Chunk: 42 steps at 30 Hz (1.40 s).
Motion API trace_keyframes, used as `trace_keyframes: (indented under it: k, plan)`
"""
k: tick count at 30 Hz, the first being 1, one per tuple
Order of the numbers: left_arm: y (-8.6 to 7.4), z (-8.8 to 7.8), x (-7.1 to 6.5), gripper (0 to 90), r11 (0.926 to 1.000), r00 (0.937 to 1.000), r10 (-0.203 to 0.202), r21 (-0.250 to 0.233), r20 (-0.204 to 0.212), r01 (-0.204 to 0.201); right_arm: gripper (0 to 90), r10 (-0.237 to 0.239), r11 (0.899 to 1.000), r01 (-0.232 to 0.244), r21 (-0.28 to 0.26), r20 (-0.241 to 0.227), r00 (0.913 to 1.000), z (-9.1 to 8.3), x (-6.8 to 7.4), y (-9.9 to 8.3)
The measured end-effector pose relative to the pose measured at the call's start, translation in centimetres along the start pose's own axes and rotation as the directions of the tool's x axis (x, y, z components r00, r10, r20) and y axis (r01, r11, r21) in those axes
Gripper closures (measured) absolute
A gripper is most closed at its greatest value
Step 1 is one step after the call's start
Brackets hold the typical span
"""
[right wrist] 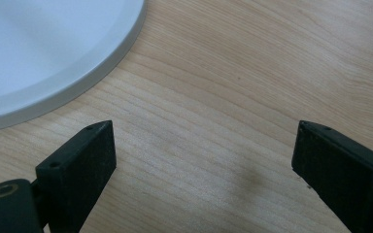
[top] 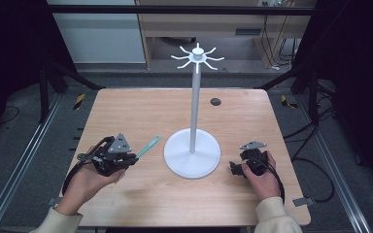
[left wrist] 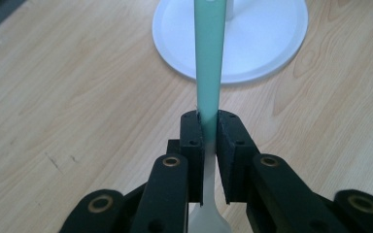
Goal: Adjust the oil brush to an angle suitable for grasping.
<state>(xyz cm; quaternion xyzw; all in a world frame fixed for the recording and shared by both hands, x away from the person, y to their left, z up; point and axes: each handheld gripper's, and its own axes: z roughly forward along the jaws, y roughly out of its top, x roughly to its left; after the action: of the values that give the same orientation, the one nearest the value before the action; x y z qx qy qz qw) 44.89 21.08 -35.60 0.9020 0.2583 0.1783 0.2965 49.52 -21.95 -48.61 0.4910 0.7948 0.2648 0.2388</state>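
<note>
A white stand (top: 193,153) with a round base, a tall pole and several hooks on top (top: 197,56) rises from the middle of the wooden table (top: 126,107). My left gripper (top: 135,158) at the table's left is shut on a teal-handled utensil (top: 148,146) whose handle points toward the stand's base. In the left gripper view the jaws clamp the teal handle (left wrist: 209,63), and a white end (left wrist: 209,216) shows below them. My right gripper (top: 232,167) rests low at the right of the base, open, with bare wood between its fingertips (right wrist: 85,160).
A dark round hole (top: 215,101) sits in the table behind the stand. The stand's white base (right wrist: 39,58) lies close to the left of my right gripper. Dark frame bars and cables surround the table; a wooden cabinet stands behind.
</note>
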Motion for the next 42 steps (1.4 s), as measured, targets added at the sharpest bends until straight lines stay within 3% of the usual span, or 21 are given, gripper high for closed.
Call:
trace_keyframes:
  k: [13,18,28,42]
  plan:
    - [2.2,-1.7,-0.4,81.7,0.9965,0.9998,0.012,-0.082,-0.015,-0.013,9.3,-0.002,1.0,0.002,0.0,0.0,1.0,0.0,0.0,0.0]
    - [3.3,-3.0,-0.7,81.7,0.9897,0.9995,0.013,-0.142,-0.03,-0.017,9.3,-0.003,1.0,0.003,0.003,0.002,1.0,0.0,0.0,0.0]
    - [4.8,-4.1,-0.5,81.7,0.976,0.9988,-0.011,-0.218,-0.048,0.0,9.3,-0.003,1.0,0.003,0.004,0.001,1.0,0.0,0.0,0.0]
    - [6.0,-5.1,-0.7,81.7,0.9643,0.9987,-0.018,-0.265,-0.048,0.005,9.2,-0.003,1.0,0.003,0.003,0.001,1.0,0.0,0.0,0.0]
